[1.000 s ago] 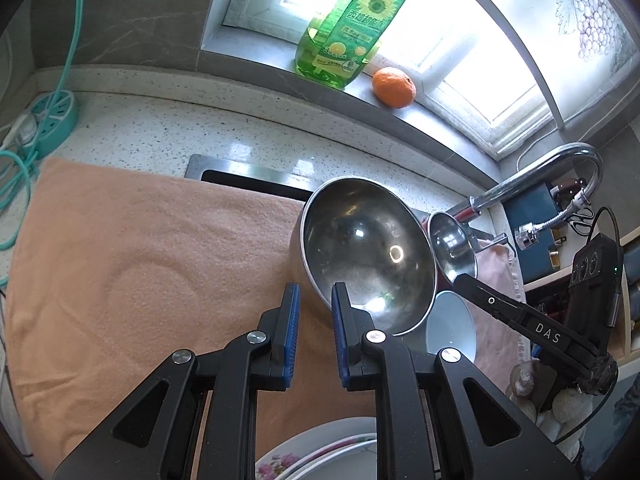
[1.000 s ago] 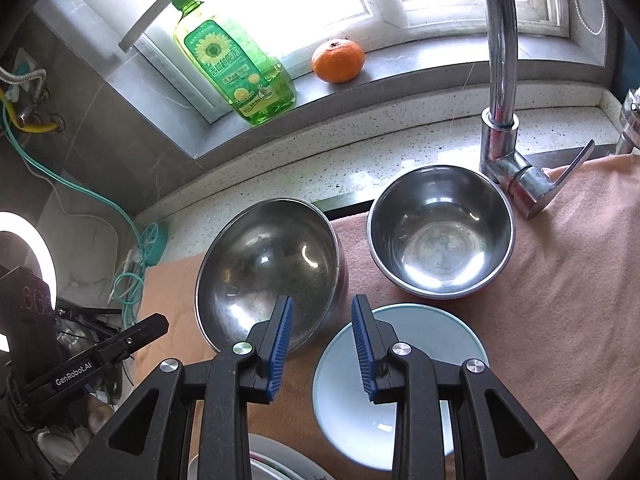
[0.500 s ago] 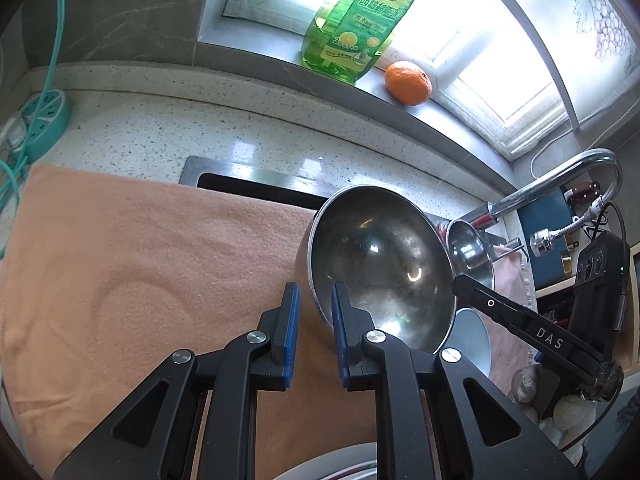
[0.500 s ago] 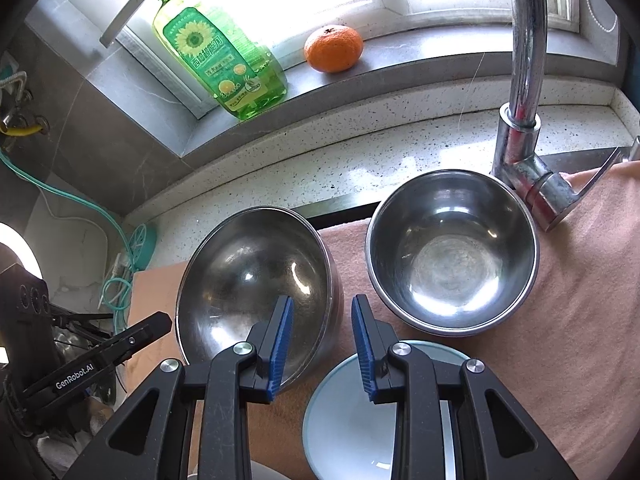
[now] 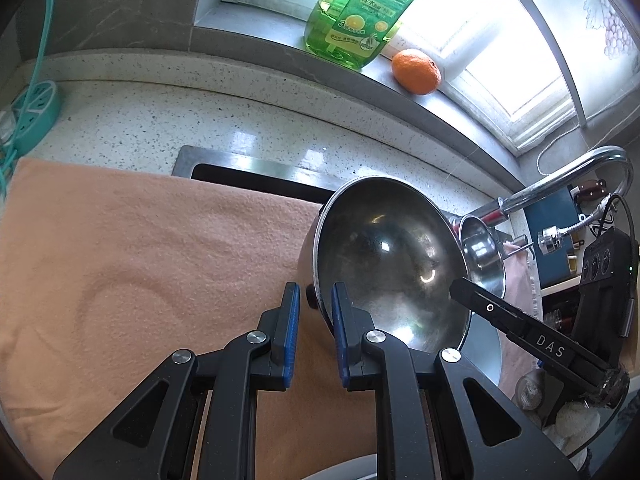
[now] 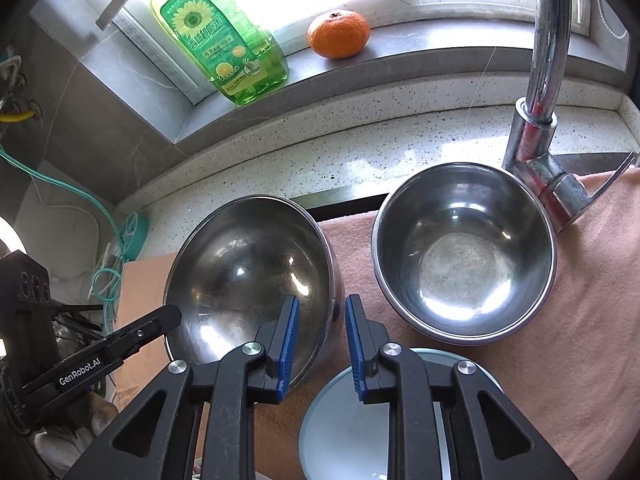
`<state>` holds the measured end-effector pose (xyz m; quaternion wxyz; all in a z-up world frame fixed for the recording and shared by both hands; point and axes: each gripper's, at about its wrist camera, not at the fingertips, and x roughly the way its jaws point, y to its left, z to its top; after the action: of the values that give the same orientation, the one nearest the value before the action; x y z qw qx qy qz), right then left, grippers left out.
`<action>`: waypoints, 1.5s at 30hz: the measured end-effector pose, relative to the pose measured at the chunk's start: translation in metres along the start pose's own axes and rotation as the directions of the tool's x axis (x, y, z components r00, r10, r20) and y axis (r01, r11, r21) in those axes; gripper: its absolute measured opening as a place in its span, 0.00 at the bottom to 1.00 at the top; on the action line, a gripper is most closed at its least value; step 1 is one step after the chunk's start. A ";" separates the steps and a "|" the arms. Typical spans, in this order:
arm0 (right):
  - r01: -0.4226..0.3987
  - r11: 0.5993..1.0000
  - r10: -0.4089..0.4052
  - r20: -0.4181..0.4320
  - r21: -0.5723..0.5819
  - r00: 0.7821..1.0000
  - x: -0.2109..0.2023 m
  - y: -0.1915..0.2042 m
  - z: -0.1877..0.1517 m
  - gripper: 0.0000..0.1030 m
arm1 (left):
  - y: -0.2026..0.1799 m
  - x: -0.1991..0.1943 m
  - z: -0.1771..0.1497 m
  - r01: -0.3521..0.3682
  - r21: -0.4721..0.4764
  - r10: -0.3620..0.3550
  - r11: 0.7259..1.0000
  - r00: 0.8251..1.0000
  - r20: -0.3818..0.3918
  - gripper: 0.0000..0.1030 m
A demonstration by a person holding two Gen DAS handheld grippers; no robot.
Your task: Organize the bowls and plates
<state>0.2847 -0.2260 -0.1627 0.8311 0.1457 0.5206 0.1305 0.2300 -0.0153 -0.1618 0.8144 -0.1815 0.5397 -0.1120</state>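
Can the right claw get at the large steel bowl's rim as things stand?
Probably yes. The right claw is open, one finger over the large steel bowl and one outside its rim. The small steel bowl stands apart on the towel, so nothing blocks it.

Right gripper (image 6: 317,326) astride large bowl (image 6: 248,280) rim

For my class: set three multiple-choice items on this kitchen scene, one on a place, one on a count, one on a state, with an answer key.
1. Where is the orange?
A. on the windowsill
B. in a bowl
C. on the towel

2. How many steel bowls show in the right wrist view?
A. one
B. two
C. four

3. The right gripper is:
A. open, straddling a bowl rim
B. shut on the faucet
C. shut on the orange

Key: A, it sits beside the green bottle; B, the large steel bowl and small steel bowl; A, its jaws stand apart.
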 end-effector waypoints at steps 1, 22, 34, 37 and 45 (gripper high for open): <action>0.002 1.000 -0.002 -0.001 -0.003 1.000 0.000 0.000 0.000 0.18 | 0.000 0.000 0.000 0.001 -0.001 -0.001 1.000 1.000 0.001 0.14; 0.018 0.999 -0.017 0.011 -0.031 1.000 -0.006 0.007 -0.007 0.11 | 0.001 -0.005 -0.007 -0.018 0.016 0.018 1.000 1.000 0.004 0.14; -0.010 0.997 0.011 0.015 -0.071 1.000 -0.018 0.030 -0.023 0.11 | 0.011 -0.033 -0.024 -0.031 0.005 0.031 1.000 0.999 0.037 0.14; -0.016 0.996 0.018 0.014 -0.083 1.000 -0.021 0.037 -0.028 0.11 | 0.015 -0.039 -0.029 -0.034 -0.006 0.034 0.999 0.998 0.047 0.14; -0.031 0.994 0.033 0.015 -0.108 0.999 -0.031 0.051 -0.041 0.11 | 0.021 -0.058 -0.042 -0.034 -0.016 0.035 0.999 0.997 0.063 0.14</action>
<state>0.2313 -0.1857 -0.1348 0.8399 0.1099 0.5033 0.1706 0.1685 0.0184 -0.1367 0.8316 -0.1815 0.5174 -0.0881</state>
